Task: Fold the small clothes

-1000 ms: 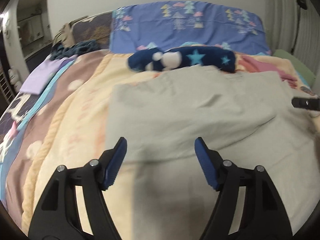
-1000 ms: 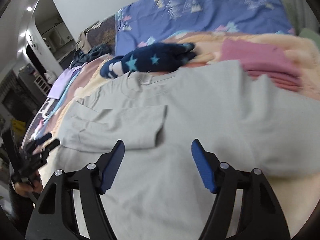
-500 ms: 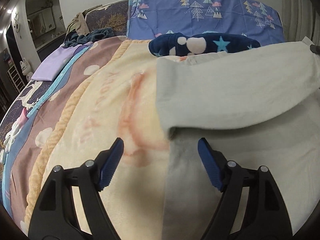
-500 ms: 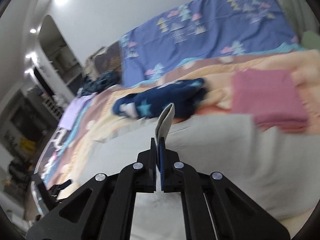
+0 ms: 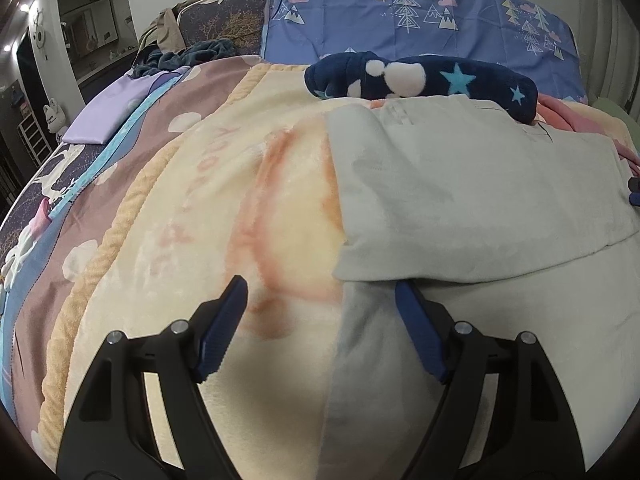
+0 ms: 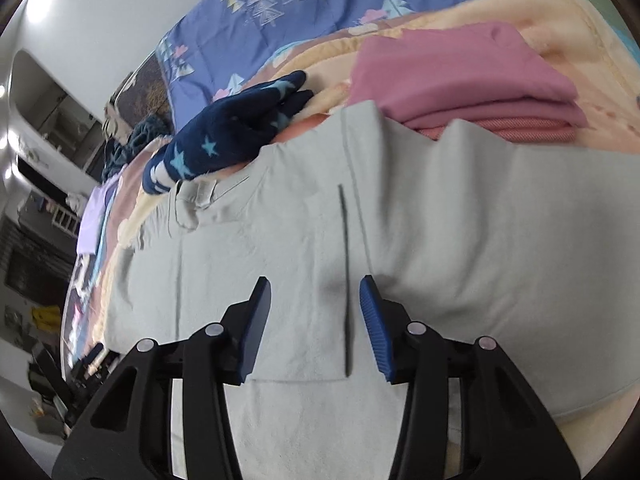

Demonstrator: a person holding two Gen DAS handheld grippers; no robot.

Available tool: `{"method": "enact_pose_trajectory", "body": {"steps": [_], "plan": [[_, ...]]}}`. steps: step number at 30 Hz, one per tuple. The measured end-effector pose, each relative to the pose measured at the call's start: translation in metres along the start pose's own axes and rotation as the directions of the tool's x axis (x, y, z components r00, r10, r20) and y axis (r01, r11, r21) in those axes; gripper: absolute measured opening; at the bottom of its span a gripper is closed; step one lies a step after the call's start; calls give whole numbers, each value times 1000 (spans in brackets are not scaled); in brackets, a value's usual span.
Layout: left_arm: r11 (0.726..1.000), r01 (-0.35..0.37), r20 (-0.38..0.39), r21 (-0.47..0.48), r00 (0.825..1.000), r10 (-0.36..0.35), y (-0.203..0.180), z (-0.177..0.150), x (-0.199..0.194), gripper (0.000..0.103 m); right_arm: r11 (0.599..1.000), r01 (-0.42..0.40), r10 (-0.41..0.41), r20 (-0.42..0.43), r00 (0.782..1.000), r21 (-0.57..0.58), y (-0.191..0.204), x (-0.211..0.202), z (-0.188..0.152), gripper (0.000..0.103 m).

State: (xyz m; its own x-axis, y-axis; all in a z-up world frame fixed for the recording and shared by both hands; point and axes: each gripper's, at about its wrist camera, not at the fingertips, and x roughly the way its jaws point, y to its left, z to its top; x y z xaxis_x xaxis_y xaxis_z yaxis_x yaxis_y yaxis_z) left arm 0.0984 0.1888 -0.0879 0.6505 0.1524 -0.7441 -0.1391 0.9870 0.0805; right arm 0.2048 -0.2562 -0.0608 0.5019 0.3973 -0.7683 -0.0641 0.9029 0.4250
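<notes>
At the far left a lilac folded cloth [image 5: 107, 120] lies on the bedspread, and nearer in the cream blanket [image 5: 224, 216] shows bare where the grey t-shirt [image 5: 472, 196] lay spread a second ago. Its left side has been carried over and laid across the body, leaving a straight fold edge, so the first lengthwise fold looks done. The left gripper [image 5: 320, 312] hovers wide open over the near corner of that fold, gripping nothing. Further right, the right gripper [image 6: 314, 312] was clamped on the sleeve half a second ago; its jaws have just been opening and stand about half apart above the cloth, which lies loose beneath them. Beyond the shirt sit a navy star-print fleece [image 6: 224, 128] and, far right, a pink folded stack [image 6: 468, 80]. No containers are in view
</notes>
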Motion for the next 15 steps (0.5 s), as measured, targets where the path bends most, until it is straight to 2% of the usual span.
{"method": "enact_pose_trajectory", "body": {"steps": [2, 4, 6, 7, 8, 9, 10, 11, 13, 14, 15], "plan": [[1000, 8, 0, -14, 1000, -8, 3, -1, 0, 77, 997, 45, -45, 1, 999, -61, 14, 5, -2, 47], [1000, 19, -5, -25, 1000, -19, 5, 0, 1, 74, 995, 76, -76, 0, 997, -70, 12, 9, 1, 47], [999, 35, -9, -38, 999, -35, 6, 1, 4, 66, 993, 100, -101, -5, 995, -57, 11, 16, 3, 47], [998, 49, -11, -42, 999, -49, 6, 2, 5, 56, 992, 114, -114, -7, 993, -52, 11, 22, 3, 45], [996, 74, -14, -45, 997, -75, 5, 3, 7, 37, 990, 130, -131, -9, 991, -61, 12, 26, 3, 35], [994, 100, -11, -46, 995, -101, 4, 4, 7, 25, 985, 154, -155, -7, 988, -75, 13, 27, 3, 0], [994, 102, 1, -44, 995, -102, 2, 4, 3, 12, 988, 142, -140, 31, 990, -56, 15, 19, 4, 0], [998, 59, 23, -31, 998, -59, 0, 4, -3, 9, 992, 117, -113, 77, 991, -43, 17, 9, 5, 0], [996, -86, 75, 7, 994, 86, -1, -1, -10, 7, 983, 177, -164, 186, 969, -55, 19, -17, 8, 0], [995, -98, 72, 7, 993, 97, 3, -3, -9, 7, 970, 233, -215, 207, 954, -64, 17, -21, 9, 0], [997, -72, 43, -10, 996, 72, 10, -5, -5, 7, 959, 276, -258, 197, 946, -70, 12, -19, 11, 0]]}}
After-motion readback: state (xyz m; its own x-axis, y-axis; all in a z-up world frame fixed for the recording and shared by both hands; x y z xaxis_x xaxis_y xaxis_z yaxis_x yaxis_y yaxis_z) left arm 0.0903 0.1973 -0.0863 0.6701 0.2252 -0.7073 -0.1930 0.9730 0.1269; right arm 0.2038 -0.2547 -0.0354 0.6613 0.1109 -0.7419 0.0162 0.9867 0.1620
